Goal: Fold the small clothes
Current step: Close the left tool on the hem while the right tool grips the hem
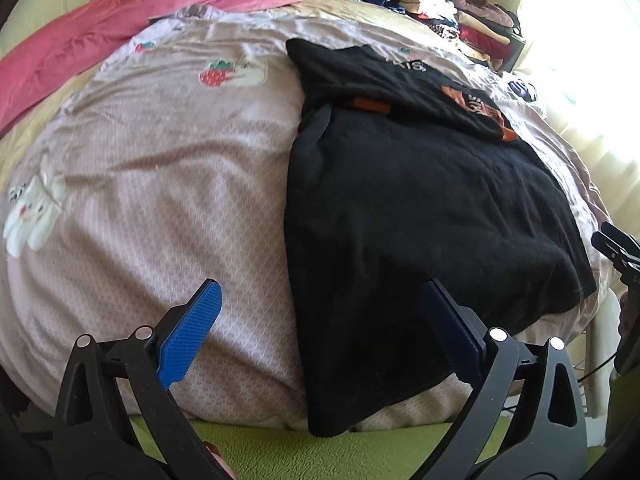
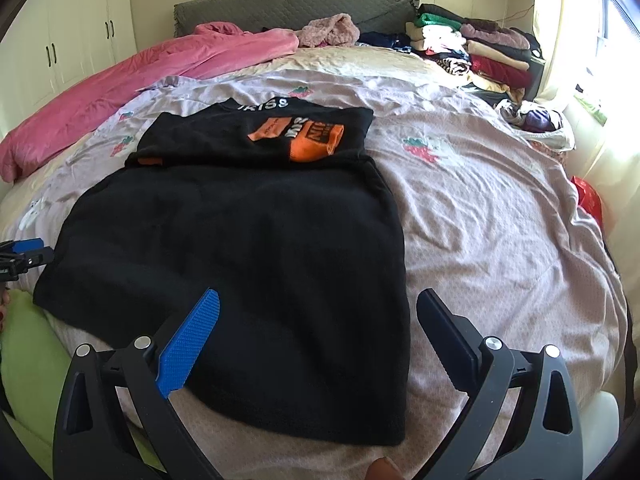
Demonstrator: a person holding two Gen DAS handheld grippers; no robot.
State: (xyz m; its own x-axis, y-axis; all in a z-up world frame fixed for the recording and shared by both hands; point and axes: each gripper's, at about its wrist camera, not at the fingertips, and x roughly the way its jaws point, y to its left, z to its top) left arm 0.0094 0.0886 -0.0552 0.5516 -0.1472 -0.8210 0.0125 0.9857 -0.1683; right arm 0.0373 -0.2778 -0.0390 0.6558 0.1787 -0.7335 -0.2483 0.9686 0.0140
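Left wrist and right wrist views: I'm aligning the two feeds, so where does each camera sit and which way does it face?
Left wrist view: sits on the left gripper at the bed's near edge, looking across the pink sheet with the black garment to its right; its own open fingers show, and the right gripper at the right edge.
Right wrist view: on the right gripper, facing the headboard over the garment; its open fingers show.
Shared: garment, sheet, clothes pile.

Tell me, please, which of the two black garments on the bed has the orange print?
The smaller black top, lying farther from the grippers towards the headboard; the larger black garment below it is plain.
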